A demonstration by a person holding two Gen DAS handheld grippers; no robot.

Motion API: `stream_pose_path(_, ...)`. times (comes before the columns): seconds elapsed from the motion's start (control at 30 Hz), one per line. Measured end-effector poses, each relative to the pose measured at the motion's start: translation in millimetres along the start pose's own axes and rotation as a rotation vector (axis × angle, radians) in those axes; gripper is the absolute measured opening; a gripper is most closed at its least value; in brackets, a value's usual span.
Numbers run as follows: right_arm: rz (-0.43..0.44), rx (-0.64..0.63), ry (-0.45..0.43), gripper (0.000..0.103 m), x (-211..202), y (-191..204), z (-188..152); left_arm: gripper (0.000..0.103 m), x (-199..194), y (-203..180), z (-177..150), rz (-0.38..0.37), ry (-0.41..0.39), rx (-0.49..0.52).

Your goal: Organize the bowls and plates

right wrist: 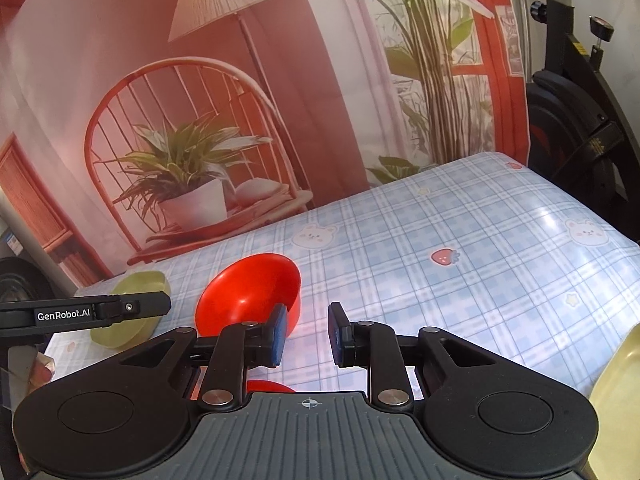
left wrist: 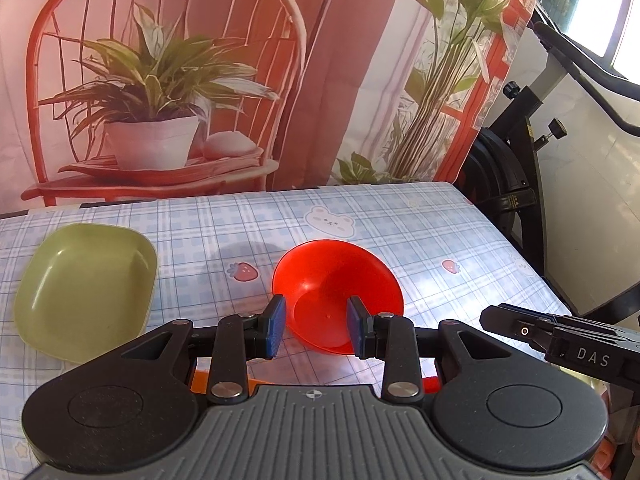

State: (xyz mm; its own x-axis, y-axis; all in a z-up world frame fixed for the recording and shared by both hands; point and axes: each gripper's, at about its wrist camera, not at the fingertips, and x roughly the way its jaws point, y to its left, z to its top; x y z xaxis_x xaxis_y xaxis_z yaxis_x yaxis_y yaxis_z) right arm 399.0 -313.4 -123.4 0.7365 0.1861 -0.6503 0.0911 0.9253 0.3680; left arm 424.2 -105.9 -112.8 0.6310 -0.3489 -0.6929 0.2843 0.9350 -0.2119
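A red round bowl (left wrist: 338, 292) sits on the blue checked tablecloth (left wrist: 432, 236); it also shows in the right wrist view (right wrist: 248, 292). A green square plate (left wrist: 86, 286) lies to its left, seen again in the right wrist view (right wrist: 132, 320). My left gripper (left wrist: 316, 326) is open, its pads on either side of the bowl's near rim, not closed on it. My right gripper (right wrist: 306, 334) is open and empty, just right of the red bowl, above the cloth. A pale yellow dish edge (right wrist: 616, 400) shows at lower right.
Another red-orange object (left wrist: 224, 382) lies partly hidden under my left gripper, and one shows under my right gripper (right wrist: 268, 386). A printed backdrop (left wrist: 200, 80) hangs behind the table. An exercise bike (left wrist: 520, 168) stands past the table's right edge.
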Motion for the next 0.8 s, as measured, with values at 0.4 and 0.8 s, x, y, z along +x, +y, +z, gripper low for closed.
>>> stream_pose_path(0.4, -0.001, -0.055, 0.097, 0.023, 64, 21, 17, 0.034, 48, 18, 1, -0.032, 0.069, -0.023)
stream_pose_path(0.8, 0.008, -0.063, 0.150, 0.023, 87, 21, 15, 0.022, 67, 21, 0, -0.025, 0.109, -0.034)
